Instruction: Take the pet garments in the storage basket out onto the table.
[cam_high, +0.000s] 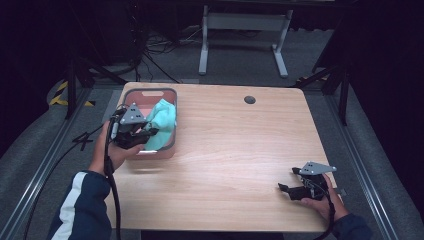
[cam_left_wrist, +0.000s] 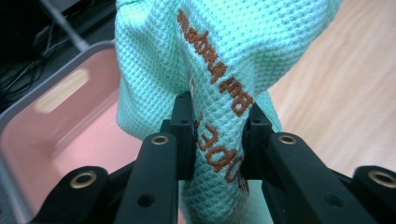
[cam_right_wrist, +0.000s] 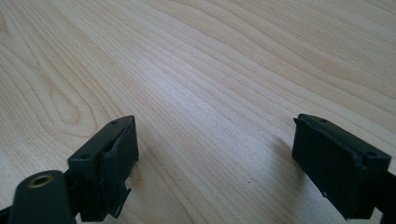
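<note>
A mint-green waffle-weave cloth (cam_left_wrist: 224, 56) with orange lettering hangs pinched between the jaws of my left gripper (cam_left_wrist: 218, 135), which is shut on it. In the high view the cloth (cam_high: 164, 120) is lifted partly out of a pink bin (cam_high: 150, 95) with a grey rim at the table's left, and the left gripper (cam_high: 147, 132) hovers over the bin's near side. My right gripper (cam_high: 290, 182) rests low at the table's front right, open, with bare wood between its jaws (cam_right_wrist: 215, 149).
The wooden table (cam_high: 240, 145) has a dark round grommet (cam_high: 249, 99) near its far edge. Black cables trail from each gripper toward the front edge. A white frame stands on the floor beyond the table.
</note>
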